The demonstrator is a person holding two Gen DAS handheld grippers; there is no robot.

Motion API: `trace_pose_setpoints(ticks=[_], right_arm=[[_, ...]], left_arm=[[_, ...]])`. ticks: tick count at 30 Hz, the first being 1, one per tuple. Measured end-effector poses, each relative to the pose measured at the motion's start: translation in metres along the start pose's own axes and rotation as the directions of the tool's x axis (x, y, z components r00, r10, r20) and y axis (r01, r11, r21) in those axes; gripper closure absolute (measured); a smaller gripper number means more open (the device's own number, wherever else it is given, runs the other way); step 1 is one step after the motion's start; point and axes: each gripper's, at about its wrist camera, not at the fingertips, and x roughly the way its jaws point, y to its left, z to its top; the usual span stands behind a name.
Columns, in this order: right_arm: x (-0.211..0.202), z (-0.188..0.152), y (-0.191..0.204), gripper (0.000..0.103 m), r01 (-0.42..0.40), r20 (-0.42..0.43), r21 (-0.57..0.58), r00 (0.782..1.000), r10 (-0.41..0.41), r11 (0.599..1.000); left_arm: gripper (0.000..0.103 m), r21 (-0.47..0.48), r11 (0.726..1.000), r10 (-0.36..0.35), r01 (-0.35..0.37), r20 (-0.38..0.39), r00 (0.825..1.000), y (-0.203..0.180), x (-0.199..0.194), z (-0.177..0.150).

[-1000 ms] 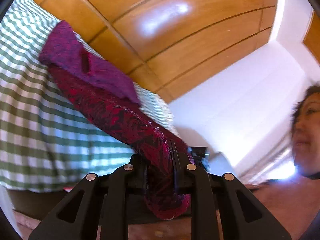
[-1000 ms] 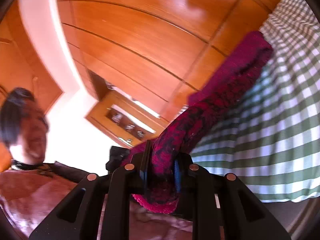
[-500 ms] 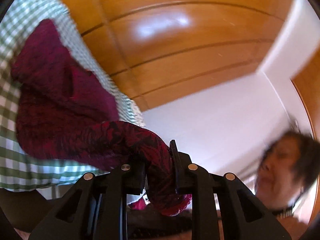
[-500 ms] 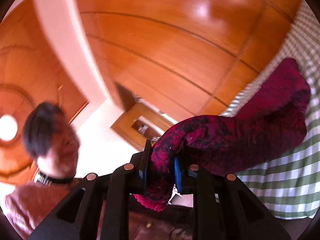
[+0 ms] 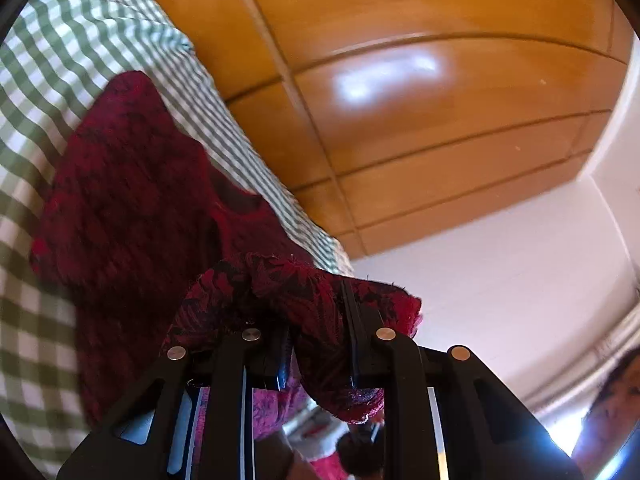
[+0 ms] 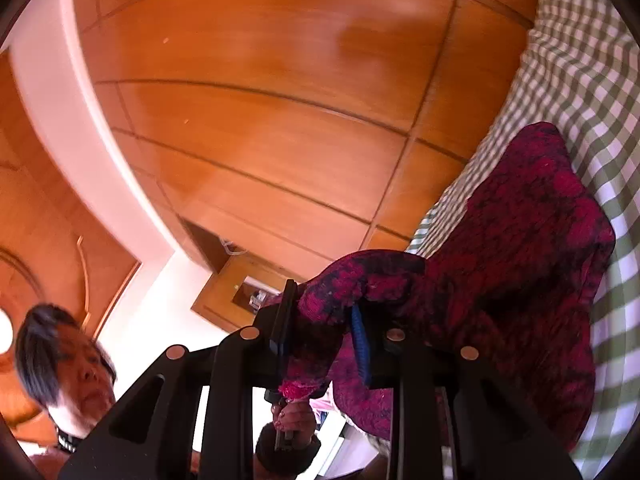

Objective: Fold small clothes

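Left tool clamped on red garment, draped over checked cloth.

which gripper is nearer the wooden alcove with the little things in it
Right. The right gripper, jaws opening with the red garment between them, has the alcove just beyond its fingers. The left gripper view shows no alcove.

Folded garment covers checked cloth; wooden wardrobe behind.
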Motion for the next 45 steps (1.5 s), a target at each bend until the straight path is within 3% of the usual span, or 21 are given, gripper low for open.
trace_pose_setpoints(ticks=[3, 9, 11, 13, 14, 15, 16, 18, 20, 22, 25, 26, 30, 32, 33, 34, 35, 37, 40, 44, 45], right_arm=[[0.005, 0.007, -0.017, 0.079, 0.041, 0.012, 0.037, 0.999, -0.041, 0.998], [0.016, 0.02, -0.049, 0.073, 0.105, 0.058, 0.106, 0.992, -0.112, 0.989], [0.019, 0.022, -0.053, 0.064, 0.133, 0.072, 0.103, 0.987, -0.14, 0.986], [0.022, 0.023, -0.049, 0.035, 0.164, 0.089, 0.072, 0.981, -0.17, 0.984], [0.021, 0.022, -0.044, 0.029, 0.18, 0.11, 0.043, 0.977, -0.184, 0.983], [0.017, 0.02, -0.035, 0.013, 0.215, 0.156, -0.007, 0.965, -0.211, 0.977], [0.013, 0.019, -0.029, 0.01, 0.23, 0.18, -0.036, 0.959, -0.22, 0.973], [0.009, 0.018, -0.024, 0.01, 0.253, 0.188, -0.058, 0.953, -0.238, 0.966], [0.008, 0.018, -0.015, 0.01, 0.326, 0.191, -0.094, 0.933, -0.304, 0.941], [0.014, 0.018, -0.005, 0.01, 0.39, 0.193, -0.15, 0.913, -0.359, 0.909], [0.035, 0.019, 0.005, 0.011, 0.491, 0.172, -0.224, 0.87, -0.462, 0.842], [0.043, 0.02, 0.006, 0.012, 0.532, 0.162, -0.248, 0.846, -0.507, 0.809], [0.079, 0.02, -0.002, 0.014, 0.705, 0.159, -0.346, 0.694, -0.702, 0.619], [0.087, 0.019, -0.007, 0.015, 0.725, 0.148, -0.366, 0.664, -0.733, 0.583], [0.092, 0.021, -0.01, 0.015, 0.729, 0.138, -0.369, 0.657, -0.742, 0.577], [0.095, 0.022, -0.013, 0.015, 0.733, 0.135, -0.37, 0.65, -0.748, 0.571], [0.099, 0.024, -0.016, 0.015, 0.738, 0.133, -0.373, 0.642, -0.755, 0.562], [0.103, 0.029, -0.025, 0.015, 0.754, 0.141, -0.383, 0.619, -0.773, 0.534], [0.106, 0.033, -0.05, 0.015, 0.773, 0.133, -0.376, 0.591, -0.795, 0.511], [0.098, 0.024, -0.057, 0.019, 0.76, 0.164, -0.382, 0.616, -0.77, 0.526], [0.096, 0.022, -0.055, 0.025, 0.762, 0.176, -0.382, 0.616, -0.768, 0.524]], left_arm=[[0.084, -0.008, 0.998, 0.061, -0.061, 0.006, 0.998, 0.01, 0.008, 0.008], [0.066, -0.009, 0.988, 0.157, -0.157, 0.057, 0.986, 0.018, 0.026, 0.016], [0.051, -0.011, 0.986, 0.167, -0.166, 0.07, 0.984, 0.018, 0.03, 0.019], [0.021, -0.009, 0.988, 0.155, -0.155, 0.095, 0.983, 0.015, 0.034, 0.021], [0.018, 0.002, 0.987, 0.161, -0.163, 0.124, 0.979, 0.012, 0.033, 0.022], [0.013, 0.027, 0.983, 0.176, -0.183, 0.177, 0.968, 0.008, 0.028, 0.02], [0.01, 0.047, 0.977, 0.195, -0.21, 0.219, 0.956, 0.005, 0.025, 0.02], [0.01, 0.073, 0.956, 0.253, -0.284, 0.279, 0.926, 0.002, 0.019, 0.017], [0.01, 0.093, 0.934, 0.309, -0.345, 0.274, 0.911, 0.002, 0.024, 0.014], [0.01, 0.139, 0.893, 0.386, -0.429, 0.256, 0.886, 0.002, 0.035, 0.008], [0.01, 0.172, 0.829, 0.475, -0.532, 0.285, 0.833, 0.004, 0.045, 0.002], [0.01, 0.183, 0.799, 0.514, -0.574, 0.29, 0.807, 0.007, 0.051, 0.001], [0.01, 0.201, 0.696, 0.644, -0.69, 0.252, 0.723, 0.023, 0.068, 0.0], [0.005, 0.285, 0.598, 0.701, -0.749, 0.268, 0.661, 0.023, 0.086, -0.008], [0.004, 0.315, 0.56, 0.717, -0.766, 0.28, 0.639, 0.022, 0.094, -0.01], [0.004, 0.343, 0.504, 0.741, -0.793, 0.3, 0.601, 0.02, 0.101, -0.016], [0.004, 0.356, 0.467, 0.755, -0.809, 0.316, 0.574, 0.02, 0.105, -0.02], [0.004, 0.352, 0.455, 0.756, -0.818, 0.333, 0.564, 0.021, 0.104, -0.023], [0.004, 0.341, 0.484, 0.744, -0.806, 0.326, 0.584, 0.021, 0.096, -0.025], [0.004, 0.333, 0.497, 0.751, -0.801, 0.298, 0.59, 0.011, 0.093, -0.027], [0.004, 0.324, 0.502, 0.756, -0.802, 0.286, 0.589, 0.009, 0.093, -0.024]])
